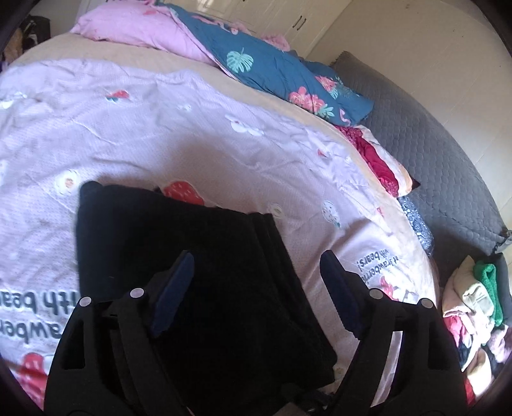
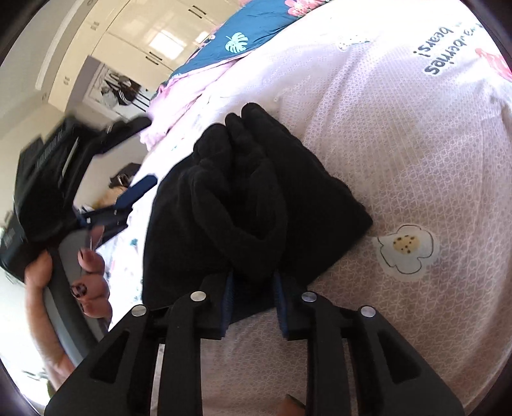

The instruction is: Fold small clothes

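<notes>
A black folded garment [image 1: 208,243] lies on the pale pink bedspread [image 1: 160,128] printed with strawberries. My left gripper [image 1: 256,272] hovers over its near part, open, the fingers wide apart on either side of the cloth and not pressing it. In the right wrist view the same garment [image 2: 256,192] shows bunched folds on top. My right gripper [image 2: 255,284] is at its near edge, jaws a little apart with the cloth edge between the pads. One blue finger [image 2: 137,192] of the left gripper and the hand [image 2: 92,265] holding it show at the left.
A blue floral quilt [image 1: 272,70] and a pink pillow [image 1: 134,28] lie at the bed's far end. A grey quilted mat [image 1: 432,144] covers the floor to the right, with a pile of mixed clothes [image 1: 473,304] on it. White wardrobes [image 2: 144,32] stand behind.
</notes>
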Demonstrator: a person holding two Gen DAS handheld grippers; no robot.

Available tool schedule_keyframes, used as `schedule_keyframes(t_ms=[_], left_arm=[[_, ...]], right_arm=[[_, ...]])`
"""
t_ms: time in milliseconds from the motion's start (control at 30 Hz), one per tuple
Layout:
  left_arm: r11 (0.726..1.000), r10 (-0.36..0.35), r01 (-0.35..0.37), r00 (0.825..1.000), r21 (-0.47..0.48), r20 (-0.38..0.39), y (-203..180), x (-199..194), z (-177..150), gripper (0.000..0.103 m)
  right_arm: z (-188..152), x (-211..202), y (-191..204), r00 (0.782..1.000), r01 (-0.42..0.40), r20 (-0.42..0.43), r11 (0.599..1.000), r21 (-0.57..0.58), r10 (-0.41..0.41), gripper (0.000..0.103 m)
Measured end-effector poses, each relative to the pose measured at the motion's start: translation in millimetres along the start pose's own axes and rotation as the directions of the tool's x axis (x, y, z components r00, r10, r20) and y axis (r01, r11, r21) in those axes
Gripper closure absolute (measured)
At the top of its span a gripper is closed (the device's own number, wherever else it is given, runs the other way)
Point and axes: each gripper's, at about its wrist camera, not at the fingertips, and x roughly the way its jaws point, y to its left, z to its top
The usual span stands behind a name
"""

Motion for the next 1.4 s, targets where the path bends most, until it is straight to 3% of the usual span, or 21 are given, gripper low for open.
schedule_keyframes(t_ms=[67, 133, 200, 367, 467, 567, 633, 767, 800, 833, 1100, 1400], left_arm=[[0.998, 0.063, -0.063, 0.998, 0.011, 0.009, 8, -10, -1, 0.025], [0.993, 0.117, -0.117, 0.993, 0.014, 0.011, 18, -17, -5, 0.025], [0.989, 0.148, -0.148, 0.989, 0.011, 0.001, 30, -27, -14, 0.024], [0.977, 0.215, -0.214, 0.975, 0.021, -0.058, 52, -42, -43, 0.021], [0.982, 0.19, -0.191, 0.978, -0.001, -0.087, 58, -44, -55, 0.021], [0.974, 0.222, -0.217, 0.972, 0.064, -0.075, 52, -39, -56, 0.021], [0.969, 0.238, -0.231, 0.969, 0.083, -0.073, 50, -35, -56, 0.02], [0.968, 0.24, -0.233, 0.968, 0.091, -0.073, 50, -28, -56, 0.016], [0.965, 0.249, -0.242, 0.966, 0.097, -0.071, 49, -26, -57, 0.016], [0.966, 0.248, -0.241, 0.966, 0.095, -0.074, 49, -24, -57, 0.016], [0.985, 0.16, -0.155, 0.984, 0.079, -0.073, 36, -24, -58, 0.014], [0.98, 0.178, -0.166, 0.978, 0.111, -0.109, 24, -6, -67, 0.012]], right_arm=[[8, -5, 4, 1.0, -0.013, 0.016, 0.999, -0.039, 0.014, 0.066], [19, -11, 9, 0.999, -0.036, 0.036, 0.996, -0.08, 0.039, 0.039], [34, -8, 15, 0.996, -0.091, -0.008, 0.99, -0.11, 0.09, 0.026], [64, 23, 16, 0.984, -0.144, -0.124, 0.983, -0.109, 0.131, 0.026], [72, 38, 17, 0.98, -0.126, -0.17, 0.985, -0.118, 0.105, 0.026], [83, 43, 22, 0.977, -0.13, -0.189, 0.982, -0.138, 0.103, 0.034], [85, 46, 26, 0.975, -0.136, -0.196, 0.978, -0.16, 0.103, 0.052], [82, 58, 36, 0.971, -0.127, -0.226, 0.961, -0.244, 0.071, 0.065], [78, 56, 40, 0.974, -0.111, -0.22, 0.953, -0.282, 0.049, 0.08], [80, 55, 43, 0.978, -0.101, -0.207, 0.945, -0.312, 0.036, 0.085], [89, 15, 71, 0.998, -0.026, -0.065, 0.857, -0.515, -0.009, 0.088], [91, 35, 33, 0.989, 0.038, -0.109, 0.881, -0.471, -0.1, 0.088]])
